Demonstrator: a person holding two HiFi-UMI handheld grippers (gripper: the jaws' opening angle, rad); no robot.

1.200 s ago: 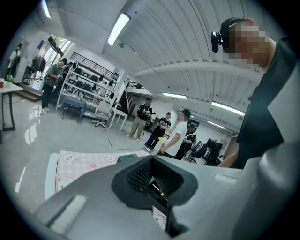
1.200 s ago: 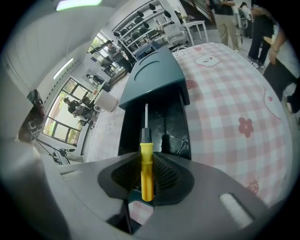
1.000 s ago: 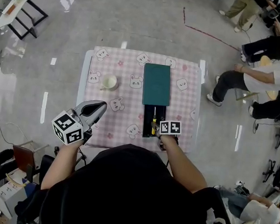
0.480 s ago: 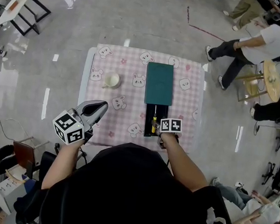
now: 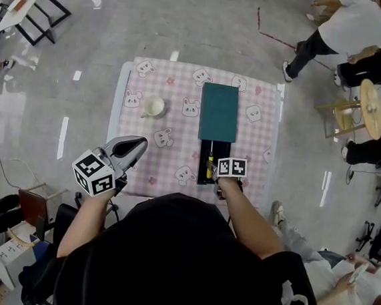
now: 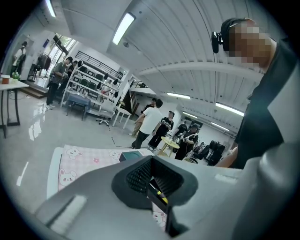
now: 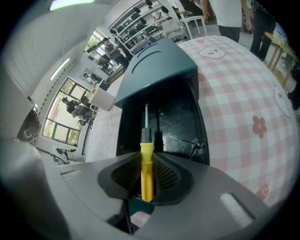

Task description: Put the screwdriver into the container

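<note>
The right gripper's fingers (image 7: 167,176) are closed onto the yellow handle of the screwdriver (image 7: 146,152), pinching it about midway, so the right gripper (image 7: 146,177) carries the tool lengthwise with its thin metal shaft pointing away from the person. The shaft lies over the black open part of the container (image 7: 185,124), nearer its left wall, and the tip aims towards the teal lid (image 7: 154,70) that covers the far half. I cannot tell whether the tool touches the floor of the box or hangs just above it. The butt of the handle appears to sit over the near rim, and that is the main risk. If the fingers open there, the heavier handle end could land on the rim and tip the tool out onto the pink checked tabletop (image 7: 236,93). Pushing forward to avoid this could drive the tip against the lid's edge and shove the light box along the cloth. The left gripper (image 6: 152,180) hovers off the near-left corner, well apart from the box, its fingers drawn together on nothing, so it offers no steadying. A pale cup (image 5: 154,106) stands well clear to the left.
</note>
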